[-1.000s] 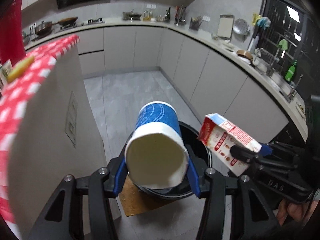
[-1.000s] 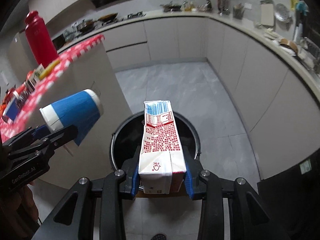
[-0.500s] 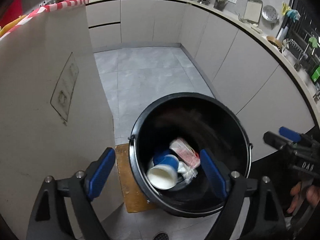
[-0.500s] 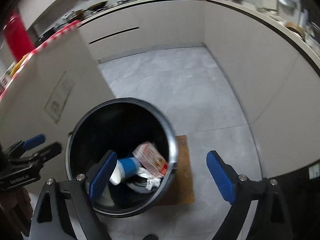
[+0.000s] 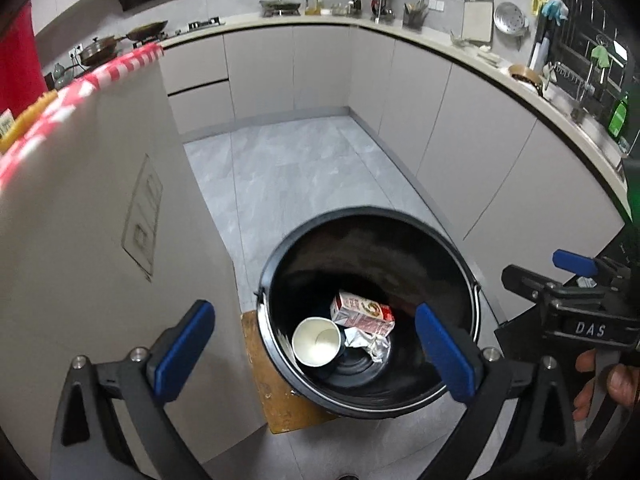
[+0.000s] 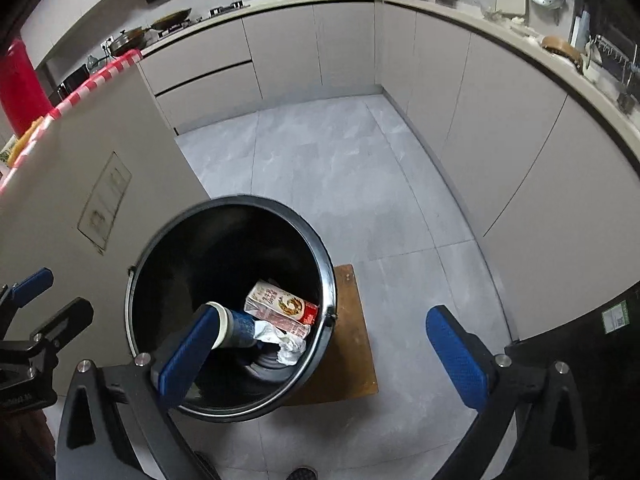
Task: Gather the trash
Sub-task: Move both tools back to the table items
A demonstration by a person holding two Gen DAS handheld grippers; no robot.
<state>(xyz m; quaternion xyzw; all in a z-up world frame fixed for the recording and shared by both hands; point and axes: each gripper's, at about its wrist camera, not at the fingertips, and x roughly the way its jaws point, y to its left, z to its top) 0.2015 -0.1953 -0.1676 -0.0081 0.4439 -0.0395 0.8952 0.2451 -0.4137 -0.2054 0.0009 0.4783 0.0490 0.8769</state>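
Grey floor, board (under bin)

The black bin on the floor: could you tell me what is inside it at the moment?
Inside the black bin lie a blue paper cup, a red-and-white carton and crumpled white wrapping. Anything beneath them is hidden.

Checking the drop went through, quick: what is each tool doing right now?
Left tool: jaws opening, nothing between them.
Right tool: jaws opening, nothing held.
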